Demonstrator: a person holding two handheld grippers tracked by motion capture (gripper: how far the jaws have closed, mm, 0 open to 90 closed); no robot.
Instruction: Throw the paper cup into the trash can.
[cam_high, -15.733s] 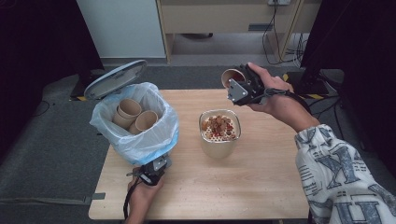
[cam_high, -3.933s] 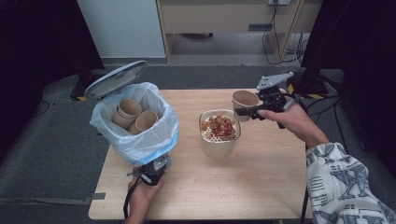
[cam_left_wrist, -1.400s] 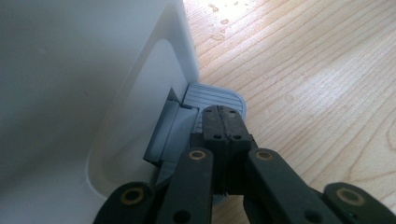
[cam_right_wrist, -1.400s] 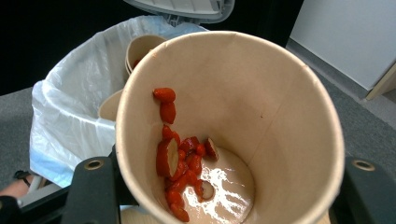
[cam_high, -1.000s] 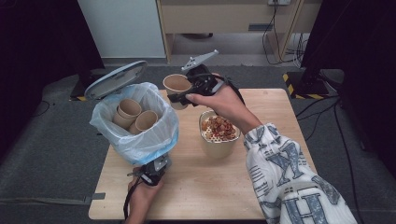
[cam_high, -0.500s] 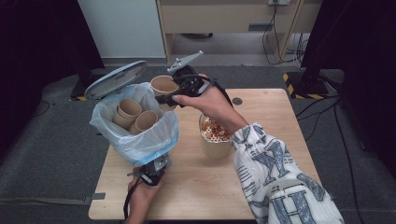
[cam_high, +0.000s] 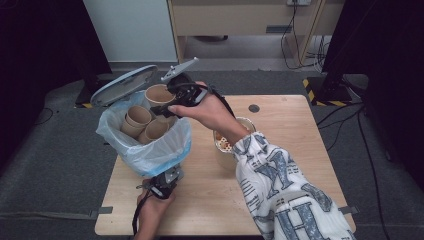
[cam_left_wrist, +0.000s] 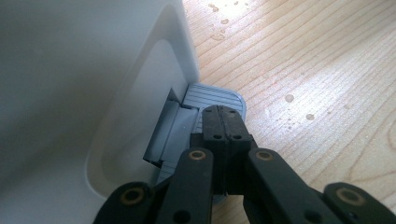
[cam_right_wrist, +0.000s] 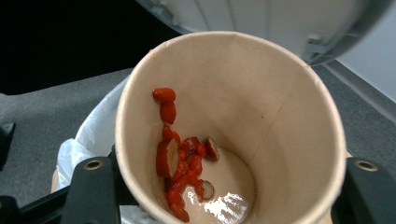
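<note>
At the lower left of the high view the left tongs sit pressed together on the bin's grey pedal, while farther up the right tongs grip a paper cup above the bag-lined bin on the worktop

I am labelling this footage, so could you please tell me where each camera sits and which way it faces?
High view: above the person's side, looking forward and down on the table; both forearms show, right tool holding a paper cup over the lined bin.
Left gripper view: rides the left tool, looking along shut jaws pressed on the bin's pedal.
Right gripper view: rides the right tool, looking into the cup with red food scraps.
Shared: the cup and bin liner in high and right views.
</note>
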